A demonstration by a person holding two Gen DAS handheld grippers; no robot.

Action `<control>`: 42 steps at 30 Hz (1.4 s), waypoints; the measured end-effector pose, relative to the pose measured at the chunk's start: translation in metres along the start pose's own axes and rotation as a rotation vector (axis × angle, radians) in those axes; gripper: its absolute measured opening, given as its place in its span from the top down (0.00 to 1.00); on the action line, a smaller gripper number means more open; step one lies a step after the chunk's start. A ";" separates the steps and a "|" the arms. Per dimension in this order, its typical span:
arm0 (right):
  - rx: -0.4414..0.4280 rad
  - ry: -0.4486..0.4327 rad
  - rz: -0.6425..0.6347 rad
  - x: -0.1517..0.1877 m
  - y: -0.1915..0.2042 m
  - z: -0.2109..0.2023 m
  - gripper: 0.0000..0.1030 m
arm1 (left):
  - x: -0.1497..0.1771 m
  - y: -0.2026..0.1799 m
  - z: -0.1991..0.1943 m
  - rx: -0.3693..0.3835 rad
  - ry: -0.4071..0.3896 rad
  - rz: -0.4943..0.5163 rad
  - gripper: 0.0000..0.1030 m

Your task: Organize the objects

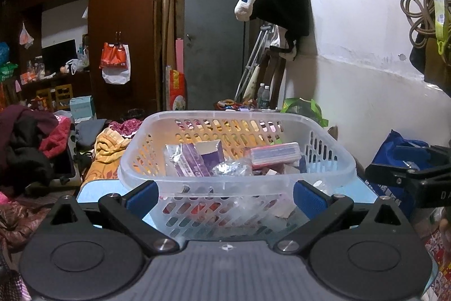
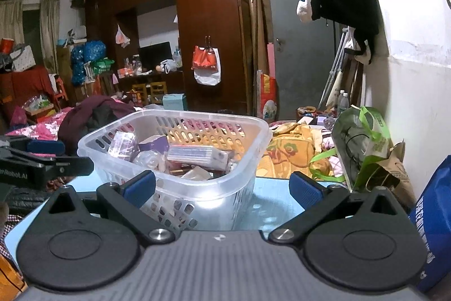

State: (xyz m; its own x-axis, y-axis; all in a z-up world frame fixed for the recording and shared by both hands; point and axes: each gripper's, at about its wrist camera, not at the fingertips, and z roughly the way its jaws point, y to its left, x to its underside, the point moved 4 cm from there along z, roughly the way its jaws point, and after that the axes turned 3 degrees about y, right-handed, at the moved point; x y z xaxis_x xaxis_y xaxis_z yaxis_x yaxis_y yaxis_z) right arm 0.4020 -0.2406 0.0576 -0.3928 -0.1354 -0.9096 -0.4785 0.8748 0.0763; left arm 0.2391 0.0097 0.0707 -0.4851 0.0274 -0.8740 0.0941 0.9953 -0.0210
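Note:
A clear plastic basket (image 1: 234, 182) stands on a light blue table (image 1: 93, 188). It holds purple boxes (image 1: 194, 157), a red and white box (image 1: 274, 155) and foil packs (image 1: 231, 168). My left gripper (image 1: 225, 198) is open, empty, and faces the basket's near wall, a finger at each side. In the right wrist view the basket (image 2: 197, 188) sits left of centre with the red and white box (image 2: 197, 155) inside. My right gripper (image 2: 222, 188) is open and empty, its left finger in front of the basket's corner. Each gripper shows at the edge of the other's view.
A blue bag (image 2: 434, 224) stands right of the table, with a green bag (image 2: 363, 145) behind it. Clothes and an orange blanket (image 1: 107, 157) lie on the bed beyond. A wardrobe (image 2: 203, 27) and grey door (image 1: 211, 41) stand at the back.

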 end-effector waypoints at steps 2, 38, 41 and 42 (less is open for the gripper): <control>0.000 0.001 0.004 0.001 -0.001 0.000 0.00 | 0.000 -0.002 -0.001 0.000 -0.001 0.003 0.01; -0.011 -0.016 0.043 0.003 -0.005 0.000 0.00 | 0.004 0.000 0.002 0.012 0.012 -0.015 0.01; -0.010 -0.016 0.044 0.004 -0.005 0.000 0.00 | 0.005 0.000 0.002 0.019 0.012 -0.018 0.01; -0.010 -0.015 0.045 0.004 -0.005 0.000 0.00 | 0.005 -0.001 0.002 0.021 0.012 -0.018 0.01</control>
State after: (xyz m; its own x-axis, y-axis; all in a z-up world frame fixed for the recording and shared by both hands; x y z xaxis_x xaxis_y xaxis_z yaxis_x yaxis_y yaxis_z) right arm 0.4031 -0.2459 0.0536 -0.4021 -0.0887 -0.9113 -0.4681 0.8753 0.1213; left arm 0.2385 0.0089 0.0652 -0.4970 0.0110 -0.8677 0.1033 0.9936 -0.0465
